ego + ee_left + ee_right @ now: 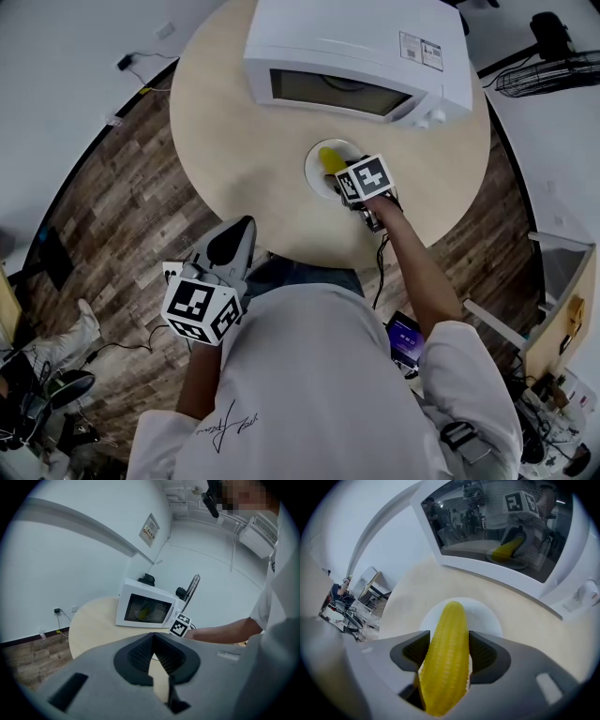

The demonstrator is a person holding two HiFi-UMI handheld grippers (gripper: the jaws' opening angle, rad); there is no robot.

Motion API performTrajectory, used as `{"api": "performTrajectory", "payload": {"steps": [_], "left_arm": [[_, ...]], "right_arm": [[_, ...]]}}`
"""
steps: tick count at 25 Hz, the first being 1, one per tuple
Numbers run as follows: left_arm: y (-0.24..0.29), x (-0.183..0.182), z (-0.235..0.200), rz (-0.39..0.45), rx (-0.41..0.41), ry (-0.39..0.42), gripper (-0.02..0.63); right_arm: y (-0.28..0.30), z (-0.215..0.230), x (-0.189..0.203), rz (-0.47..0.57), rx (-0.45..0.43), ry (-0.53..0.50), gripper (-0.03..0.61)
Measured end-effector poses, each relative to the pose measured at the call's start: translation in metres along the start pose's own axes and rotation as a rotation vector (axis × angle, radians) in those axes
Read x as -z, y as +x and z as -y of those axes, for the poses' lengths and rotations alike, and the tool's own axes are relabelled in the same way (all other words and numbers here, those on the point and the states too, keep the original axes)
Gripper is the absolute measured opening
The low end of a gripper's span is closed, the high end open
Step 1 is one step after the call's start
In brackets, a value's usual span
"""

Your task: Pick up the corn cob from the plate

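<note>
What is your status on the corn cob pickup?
Right gripper shut on corn cob, over white plate. Left gripper shut, empty. Nothing in the way.

The microwave (356, 56) is sitting on the table (234, 178) at its 12 o'clock side. The plate (314, 169) is resting just before the microwave, at its 6 o'clock, near the table's middle. The corn cob (329, 159) is lying over the plate, pointing toward 12 o'clock. The right gripper (342, 176) is reaching in from 5 o'clock, its jaws pressing the cob's two sides. The left gripper (236, 234) is hanging off the table's edge at 7 o'clock, over the floor (122, 187), jaws meeting at the tips.
</note>
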State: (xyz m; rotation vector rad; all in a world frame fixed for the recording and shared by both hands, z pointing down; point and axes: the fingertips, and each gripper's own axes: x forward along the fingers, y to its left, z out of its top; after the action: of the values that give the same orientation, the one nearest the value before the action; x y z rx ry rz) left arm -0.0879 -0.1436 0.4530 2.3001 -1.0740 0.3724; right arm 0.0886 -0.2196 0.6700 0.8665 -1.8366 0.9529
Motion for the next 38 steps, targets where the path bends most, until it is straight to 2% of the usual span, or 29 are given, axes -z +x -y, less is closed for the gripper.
{"api": "performTrajectory", "payload": {"steps": [29,38], "left_arm": [[0.004,0.000,0.028,0.016,0.062,0.034,-0.002],[-0.002,-0.001,0.030,0.008,0.038,0.123,-0.002]], "right_arm": [[-0.038,0.001,0.016,0.108,0.003,0.090,0.270],[-0.053,-0.008,0.019,0.165,0.012,0.120,0.270]]}}
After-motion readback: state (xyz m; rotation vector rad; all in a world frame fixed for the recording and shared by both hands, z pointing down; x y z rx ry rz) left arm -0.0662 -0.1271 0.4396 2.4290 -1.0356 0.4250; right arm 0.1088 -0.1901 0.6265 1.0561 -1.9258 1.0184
